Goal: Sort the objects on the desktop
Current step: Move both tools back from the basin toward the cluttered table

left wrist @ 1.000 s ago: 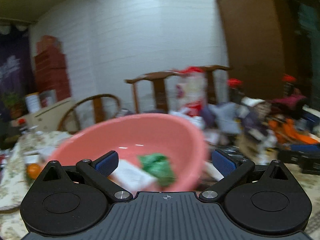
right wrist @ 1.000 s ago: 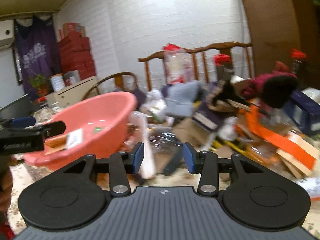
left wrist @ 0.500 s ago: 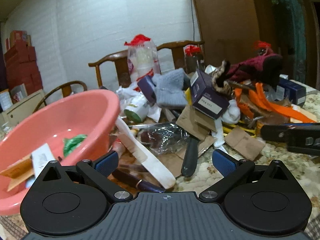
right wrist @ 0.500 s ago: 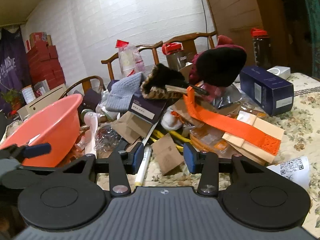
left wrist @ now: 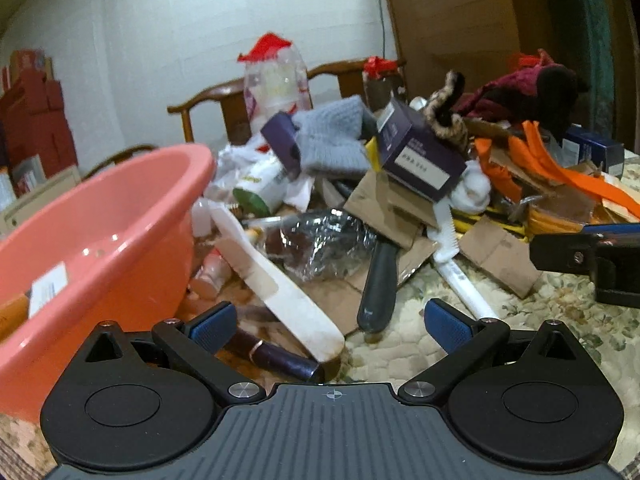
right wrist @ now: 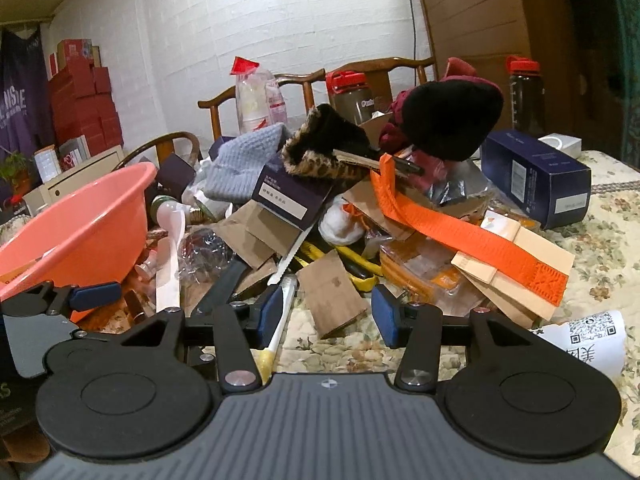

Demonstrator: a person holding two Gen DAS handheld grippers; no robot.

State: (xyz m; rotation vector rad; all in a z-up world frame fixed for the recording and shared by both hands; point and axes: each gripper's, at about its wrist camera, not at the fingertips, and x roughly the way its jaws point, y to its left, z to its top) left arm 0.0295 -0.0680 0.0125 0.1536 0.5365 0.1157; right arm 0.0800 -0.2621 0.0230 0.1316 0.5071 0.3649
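Now, pile: cartons, cardboard and cloth heaped mid-desk, beside the pink basin (left wrist: 120,216) at its left edge.
White comb (left wrist: 276,280): leans out of the pile's near edge, closest to the left gripper (left wrist: 328,326).
Left gripper: has swung from basin to pile; jaws wide, nothing between them.
Right gripper (right wrist: 326,314): jaws just been opening, about half-spread, empty, over a cardboard scrap (right wrist: 332,294).
Meaning: likely a fresh pick begins.

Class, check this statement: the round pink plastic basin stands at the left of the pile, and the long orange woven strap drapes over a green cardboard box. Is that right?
Not quite. The round pink plastic basin does stand at the left, but the long orange woven strap drapes over a beige cardboard box, not a green one. The right wrist view shows it.
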